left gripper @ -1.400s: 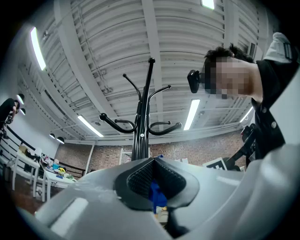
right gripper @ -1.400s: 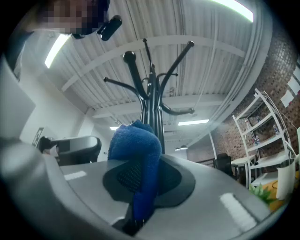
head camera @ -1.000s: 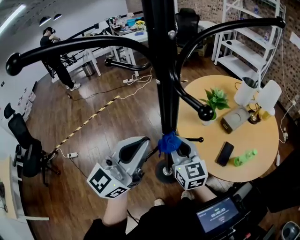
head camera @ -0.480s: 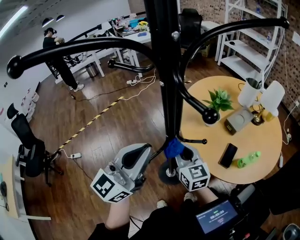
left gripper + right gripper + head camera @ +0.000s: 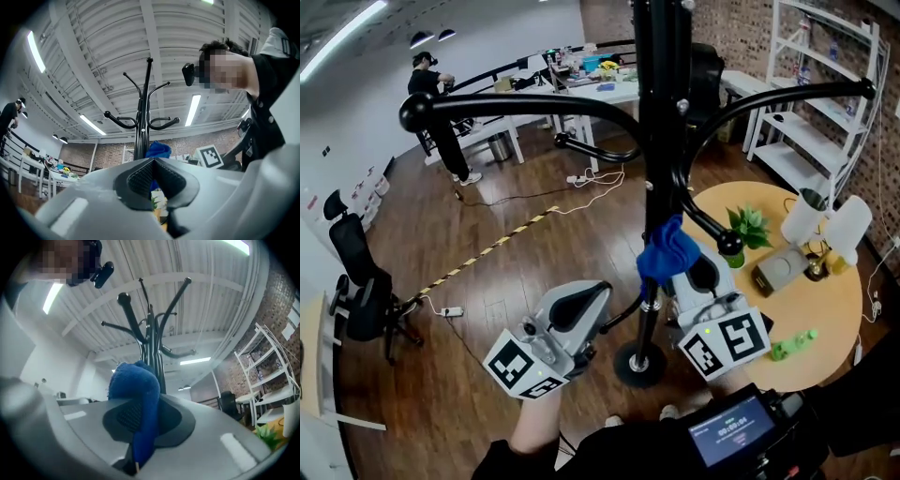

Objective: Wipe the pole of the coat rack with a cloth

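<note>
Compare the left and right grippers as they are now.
The right gripper clamps the blue cloth; the left gripper is shut on nothing. The right gripper holds the cloth against the pole; the left gripper sits apart from the pole, to its left. Both are grey, with jaws closed.

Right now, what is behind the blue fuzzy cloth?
Behind the blue fuzzy cloth stands the black metal coat-rack pole. The stretch of pole that it covers cannot be seen.

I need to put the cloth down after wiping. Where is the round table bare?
The table is bare between the grey box and the green bottle, toward its right rim. Its far side is crowded with the plant and white objects.
</note>
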A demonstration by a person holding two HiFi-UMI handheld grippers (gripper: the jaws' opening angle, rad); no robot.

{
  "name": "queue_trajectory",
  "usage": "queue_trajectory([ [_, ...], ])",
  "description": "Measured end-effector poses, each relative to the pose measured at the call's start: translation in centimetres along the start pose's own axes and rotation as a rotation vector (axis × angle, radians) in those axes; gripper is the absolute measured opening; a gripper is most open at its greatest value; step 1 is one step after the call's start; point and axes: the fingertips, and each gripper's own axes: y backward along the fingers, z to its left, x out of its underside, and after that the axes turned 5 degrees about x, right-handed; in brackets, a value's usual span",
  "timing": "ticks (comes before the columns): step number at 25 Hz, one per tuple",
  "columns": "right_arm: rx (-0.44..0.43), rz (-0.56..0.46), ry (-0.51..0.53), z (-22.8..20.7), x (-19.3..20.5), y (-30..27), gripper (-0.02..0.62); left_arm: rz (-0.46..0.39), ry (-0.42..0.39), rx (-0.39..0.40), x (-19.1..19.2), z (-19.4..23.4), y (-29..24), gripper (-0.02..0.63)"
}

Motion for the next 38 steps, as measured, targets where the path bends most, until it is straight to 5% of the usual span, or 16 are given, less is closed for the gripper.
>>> queue_trajectory([
  [6, -0.042, -0.139, 0.026, 0.5, -7.0, -2.1, 0.048, -0.034, -0.060, 0.008, -2.1, -0.1, -0.4, 0.000],
  [15, -0.040, -0.159, 0.065, 0.7, -6.3, -1.4, 0.048, -0.028, -0.058, 0.021, -1.9, 0.3, -1.0, 0.000],
  [23, -0.009, -0.005, 0.045, 0.1, 2.1, 1.0, 0.048, 0.030, -0.009, 0.042, 0.6, 0.0, -1.4, 0.000],
  [38, 0.065, 0.471, 0.013, -1.5, 23.1, 7.0, 0.048, 0.085, 0.053, 0.022, 4.7, 0.9, -1.4, 0.000],
])
